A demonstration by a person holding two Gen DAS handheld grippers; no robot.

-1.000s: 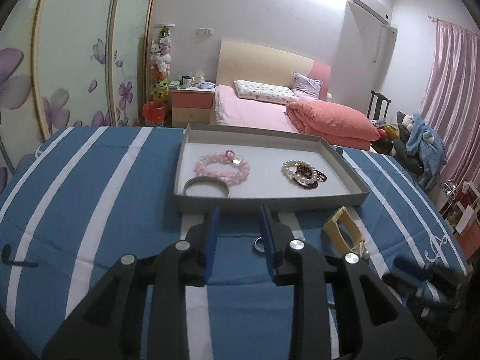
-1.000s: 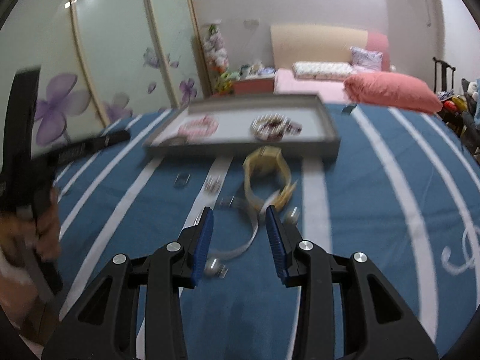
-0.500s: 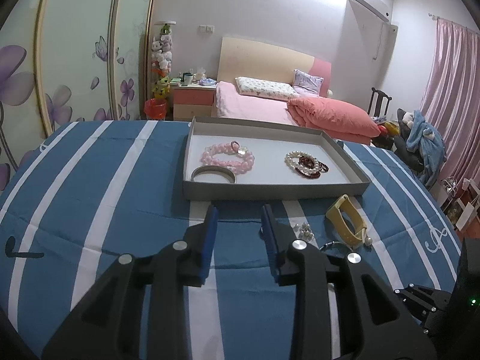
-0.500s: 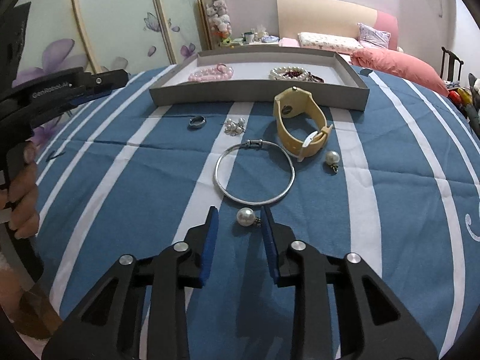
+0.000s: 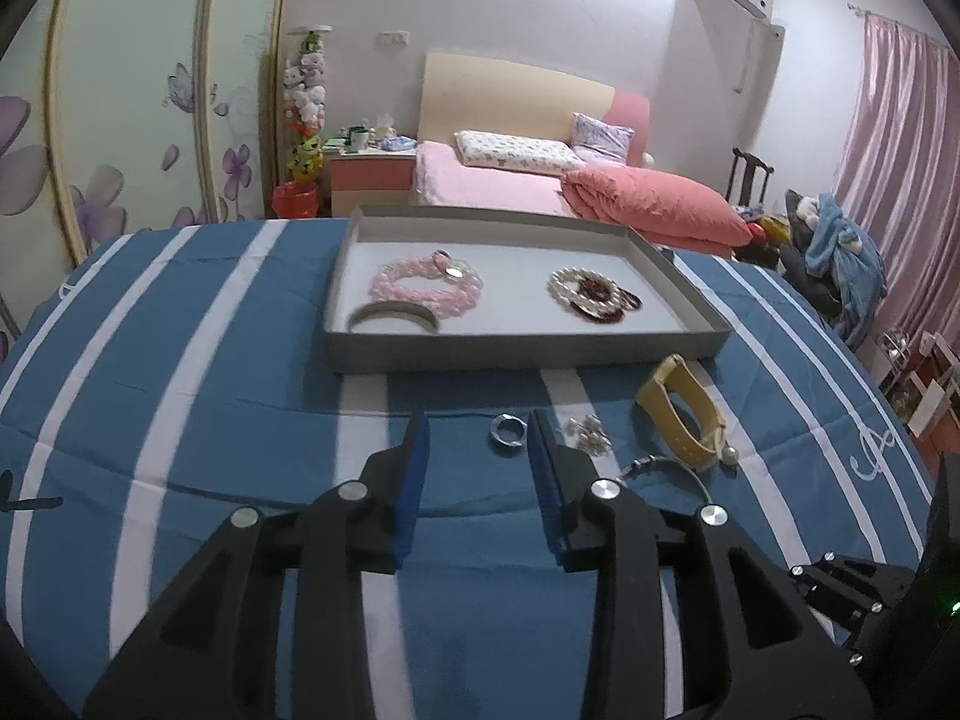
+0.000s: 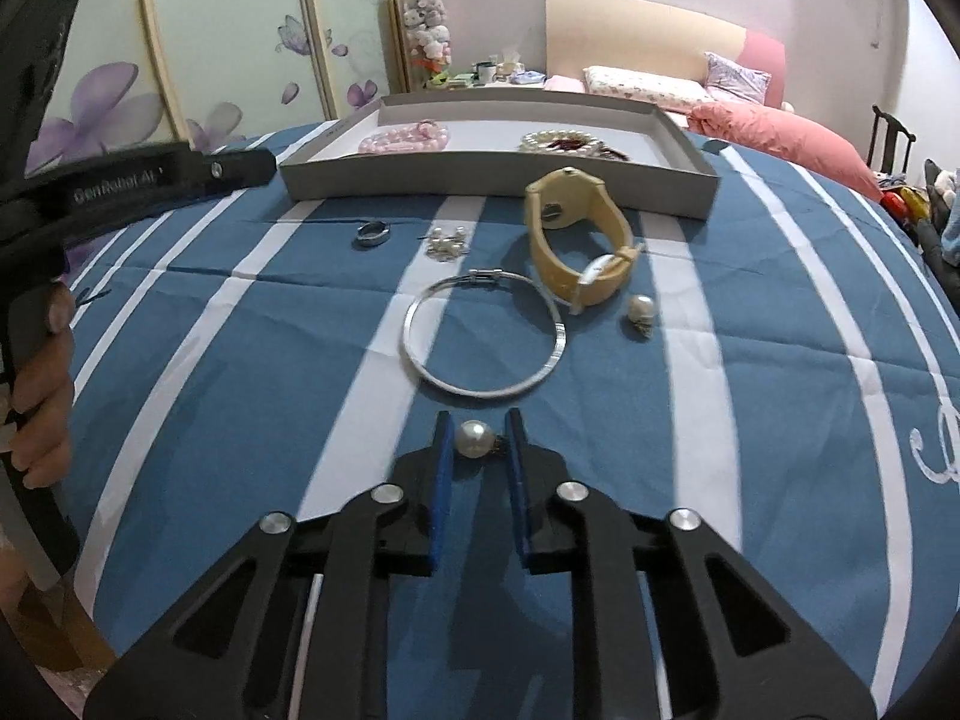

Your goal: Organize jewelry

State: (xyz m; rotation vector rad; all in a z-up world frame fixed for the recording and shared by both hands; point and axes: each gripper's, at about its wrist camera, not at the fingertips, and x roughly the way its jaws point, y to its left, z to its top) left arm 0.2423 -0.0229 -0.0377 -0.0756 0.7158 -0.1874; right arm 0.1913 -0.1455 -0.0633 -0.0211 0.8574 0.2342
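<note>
A grey tray (image 5: 522, 354) (image 6: 498, 180) on the blue striped cloth holds a pink bead bracelet (image 5: 429, 279), a pearl and dark bead bracelet (image 5: 591, 294) and a silver bangle (image 5: 393, 315). Loose on the cloth lie a silver ring (image 5: 509, 431) (image 6: 372, 234), a pearl cluster (image 5: 587, 432) (image 6: 447, 243), a yellow watch (image 5: 681, 414) (image 6: 579, 234), a silver bangle (image 6: 483, 333) and a pearl earring (image 6: 641, 309). My right gripper (image 6: 478, 438) is open with another pearl earring (image 6: 474, 438) between its fingertips. My left gripper (image 5: 478, 441) is open and empty, just left of the ring.
The cloth-covered table drops off at its edges. The left gripper's body and the hand holding it show in the right wrist view (image 6: 138, 183). A bed (image 5: 540, 180), a nightstand and a wardrobe stand behind the table.
My right gripper has moved forward so the pearl earring now sits between its fingertips. My left gripper has drifted left and down toward the ring.
</note>
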